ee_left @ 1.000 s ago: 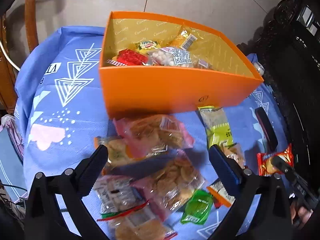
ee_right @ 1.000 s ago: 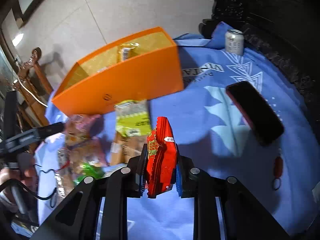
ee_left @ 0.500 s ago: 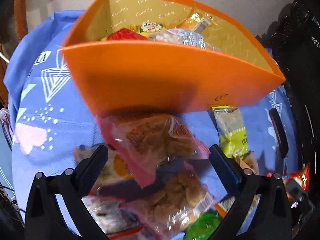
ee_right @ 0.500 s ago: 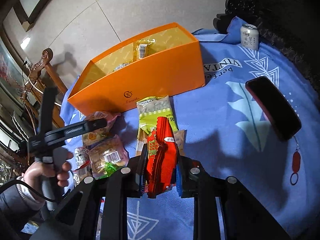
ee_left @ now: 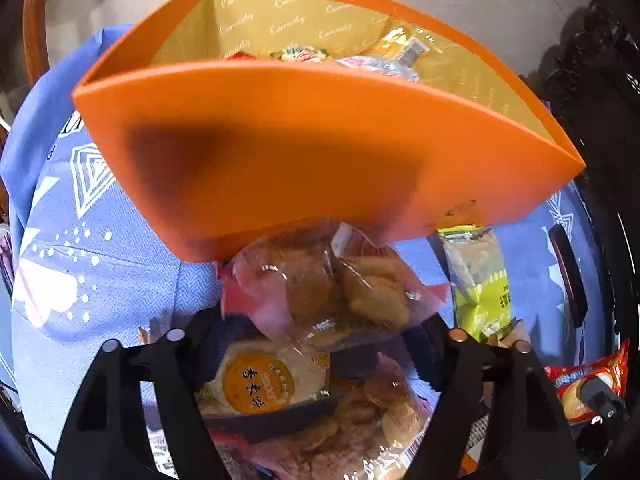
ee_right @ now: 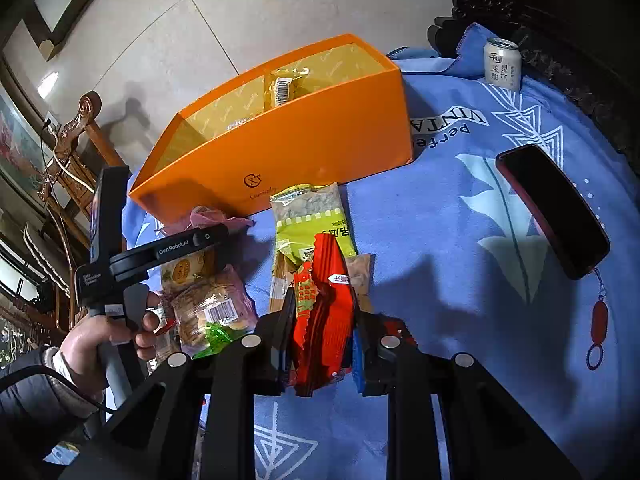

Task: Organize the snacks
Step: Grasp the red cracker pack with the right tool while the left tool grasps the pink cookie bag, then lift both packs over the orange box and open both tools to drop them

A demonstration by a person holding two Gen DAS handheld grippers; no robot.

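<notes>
A clear pink bag of cookies (ee_left: 320, 292) lies just in front of the orange box (ee_left: 320, 140). My left gripper (ee_left: 320, 320) points down over it, its jaws closing, both fingers against the bag's sides. The box holds several snacks (ee_left: 380, 62). In the right wrist view my right gripper (ee_right: 320, 320) is shut on a red snack packet (ee_right: 324, 300), held above the blue cloth (ee_right: 460, 240). My left gripper (ee_right: 200, 240), in a person's hand (ee_right: 100, 332), shows at the left beside the orange box (ee_right: 320, 140).
Loose snacks lie near the box: a green packet (ee_left: 480, 280), a cake packet with a round orange label (ee_left: 256, 384), a second pink cookie bag (ee_left: 360, 420). On the cloth are a dark phone (ee_right: 556, 208) and a can (ee_right: 502, 64). A wooden chair (ee_right: 76, 136) stands left.
My left gripper came down toward the box and its fingers drew in onto the pink cookie bag. The right gripper kept the red packet and barely moved.
</notes>
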